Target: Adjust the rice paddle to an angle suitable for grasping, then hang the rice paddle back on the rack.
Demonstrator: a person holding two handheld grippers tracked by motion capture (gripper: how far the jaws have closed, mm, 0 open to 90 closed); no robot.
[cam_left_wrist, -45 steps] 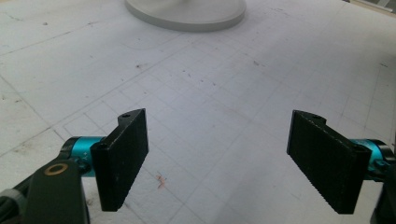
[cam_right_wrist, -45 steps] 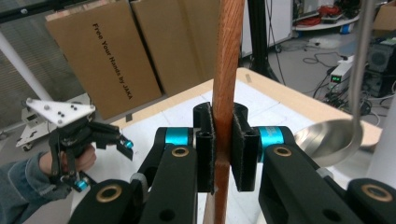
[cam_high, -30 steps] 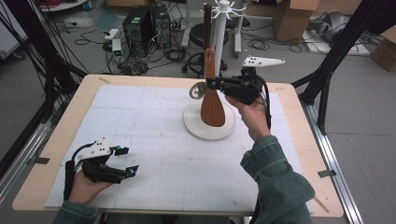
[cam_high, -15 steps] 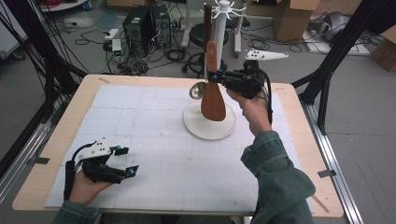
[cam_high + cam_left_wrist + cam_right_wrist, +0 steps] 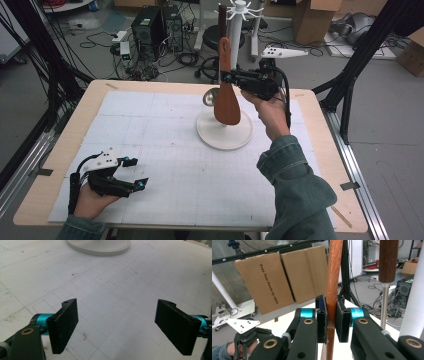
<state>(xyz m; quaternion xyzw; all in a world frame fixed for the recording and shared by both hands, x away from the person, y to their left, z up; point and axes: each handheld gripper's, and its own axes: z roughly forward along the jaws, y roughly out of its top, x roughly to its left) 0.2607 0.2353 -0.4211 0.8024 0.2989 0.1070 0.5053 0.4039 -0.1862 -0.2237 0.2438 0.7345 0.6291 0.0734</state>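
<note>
My right gripper (image 5: 228,78) is shut on the handle of a wooden spatula (image 5: 226,100), which hangs blade down over the white round base (image 5: 225,135) of a utensil stand. In the right gripper view the pads (image 5: 322,317) pinch the orange-brown spatula handle (image 5: 334,270). A ladle with a dark handle (image 5: 387,260) and a metal bowl (image 5: 209,97) hangs by the white post (image 5: 239,12). My left gripper (image 5: 137,172) rests low at the table's near left, open, with nothing between its pads (image 5: 62,325).
A white gridded mat (image 5: 165,150) covers the wooden table. The stand's base edge (image 5: 100,247) lies far ahead of the left gripper. Cardboard boxes (image 5: 284,275), a computer (image 5: 150,25), cables and black frame legs stand beyond the table.
The right gripper has risen a little with the spatula, so the blade hangs higher over the base. The left gripper has stayed in place.
</note>
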